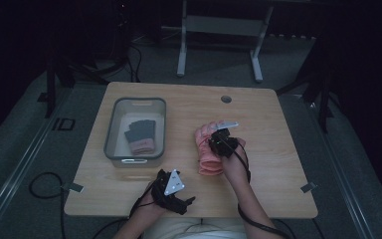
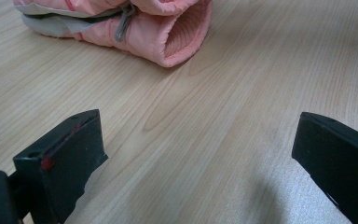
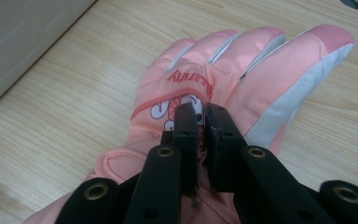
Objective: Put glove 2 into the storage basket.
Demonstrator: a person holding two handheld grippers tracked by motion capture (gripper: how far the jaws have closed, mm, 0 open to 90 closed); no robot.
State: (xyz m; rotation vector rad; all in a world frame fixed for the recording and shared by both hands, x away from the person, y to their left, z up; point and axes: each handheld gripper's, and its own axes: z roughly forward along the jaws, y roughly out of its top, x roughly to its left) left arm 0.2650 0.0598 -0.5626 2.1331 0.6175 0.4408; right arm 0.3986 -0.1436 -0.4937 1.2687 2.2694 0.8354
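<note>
Leftmost on the wooden table [image 1: 258,107] sits a grey bin [image 1: 110,142], and inside it lies a glove [image 1: 141,136] with a dark upper part and a pink cuff; just right of the bin's near corner, by the table's near edge, the left gripper [image 1: 179,199] hovers with its jaws spread wide apart and nothing between them, bare wood beneath; farther right, near the table's middle, a pink glove [image 3: 242,70] lies flat, fingers pointing away from the person, its open cuff turned toward the left gripper; the right gripper [image 3: 200,126] is poised over the back of this glove, its jaws drawn nearly together above the cartoon print, though whether they pinch any fabric cannot be told.
</note>
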